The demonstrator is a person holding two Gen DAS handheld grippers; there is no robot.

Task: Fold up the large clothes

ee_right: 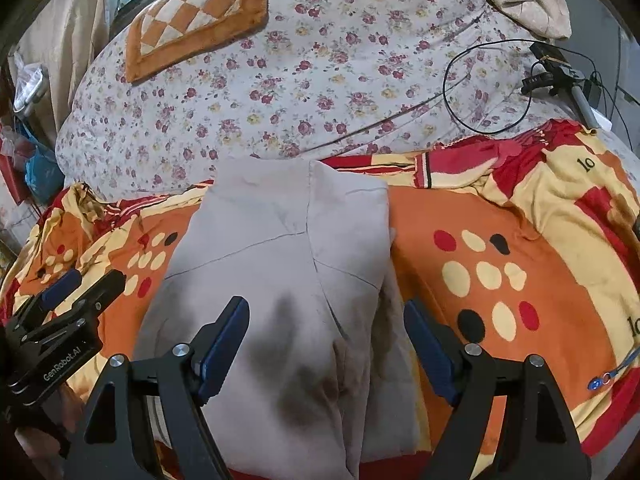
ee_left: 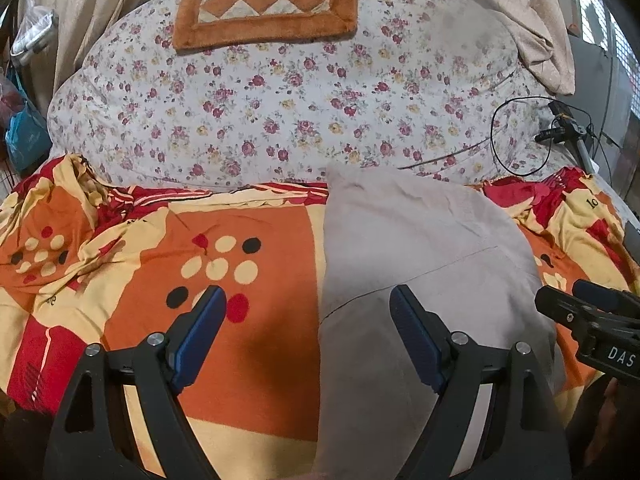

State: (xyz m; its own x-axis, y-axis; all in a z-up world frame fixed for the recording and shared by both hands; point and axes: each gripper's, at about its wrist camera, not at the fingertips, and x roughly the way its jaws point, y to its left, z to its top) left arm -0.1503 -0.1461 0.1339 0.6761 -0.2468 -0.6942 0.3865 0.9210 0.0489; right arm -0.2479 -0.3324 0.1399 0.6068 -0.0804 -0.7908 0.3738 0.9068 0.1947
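A grey garment lies folded into a long strip on the orange, red and cream bedspread. In the right wrist view the garment shows one side flap folded over its middle and dark stains near me. My left gripper is open and empty, hovering over the garment's left edge. My right gripper is open and empty, above the garment's near right part. Each gripper shows in the other's view: the right gripper at the right edge, the left gripper at the left edge.
A floral quilt is heaped behind the garment, with an orange checkered mat on top. A black cable and a small tripod lie at the far right. Beige curtains hang behind. Bags hang at the left.
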